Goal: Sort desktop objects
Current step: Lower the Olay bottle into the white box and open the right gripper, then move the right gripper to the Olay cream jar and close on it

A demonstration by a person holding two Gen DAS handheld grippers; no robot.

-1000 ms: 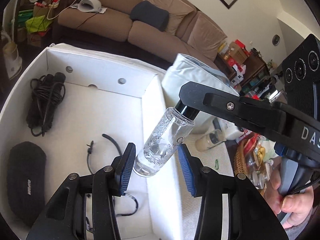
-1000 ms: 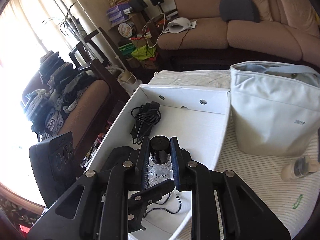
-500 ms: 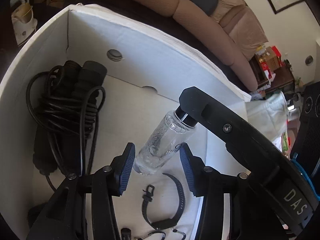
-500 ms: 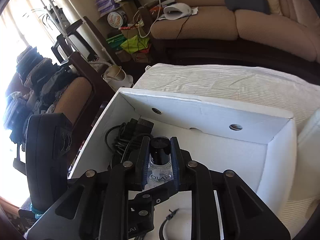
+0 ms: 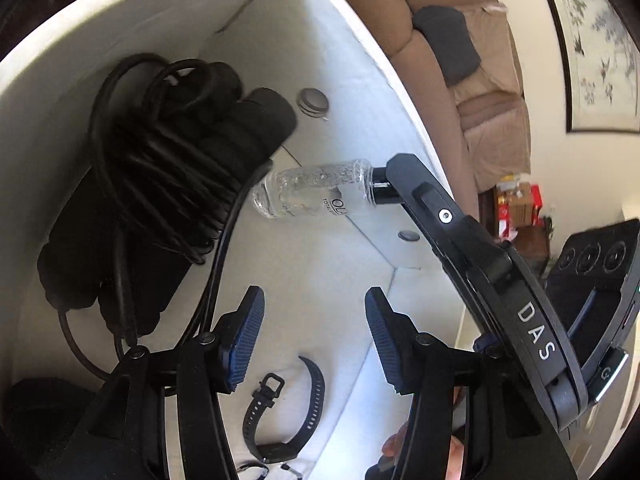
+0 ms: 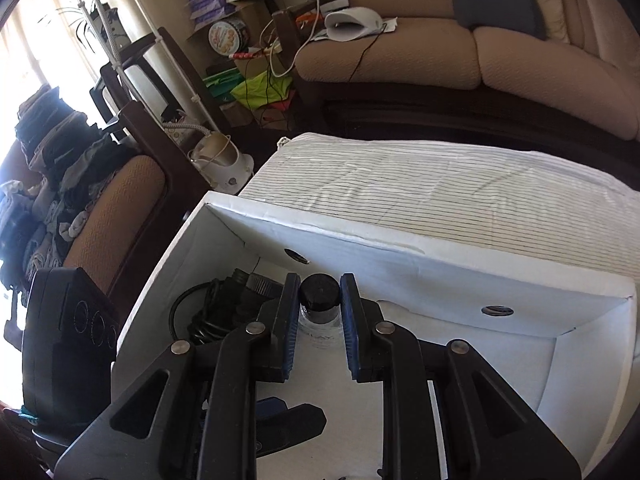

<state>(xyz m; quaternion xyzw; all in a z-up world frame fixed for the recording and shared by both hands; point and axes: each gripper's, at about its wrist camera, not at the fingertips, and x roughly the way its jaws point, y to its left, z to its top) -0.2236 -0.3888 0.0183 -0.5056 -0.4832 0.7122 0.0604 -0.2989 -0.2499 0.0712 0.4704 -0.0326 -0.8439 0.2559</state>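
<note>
Clear plastic catches the light ahead of my left tool: the small bottle hangs tilted over the floor of the white box, its base nearly against the coiled black cable bundle up and to the left of the fingers. My left tool's jaws are opening, with nothing between the blue pads; the bottle is well forward of them, carried only by the right tool, which comes in from the right and has it by the black cap. A black watch strap lies on the box floor just below the left pads.

From the right wrist, the right tool sits narrowly closed, both pads pressing the bottle's black cap, the clear body hanging below over the box, beside the cable bundle to the left. The striped desk cover lies beyond the box's far wall.

To do this well, I'd lower the bottle until it rests on bare box floor clear of the cable, then ease the pads off the cap.

On the bottle I read "OL" and "TO", cut off by the curve. The right tool's arm reads "DAS".
</note>
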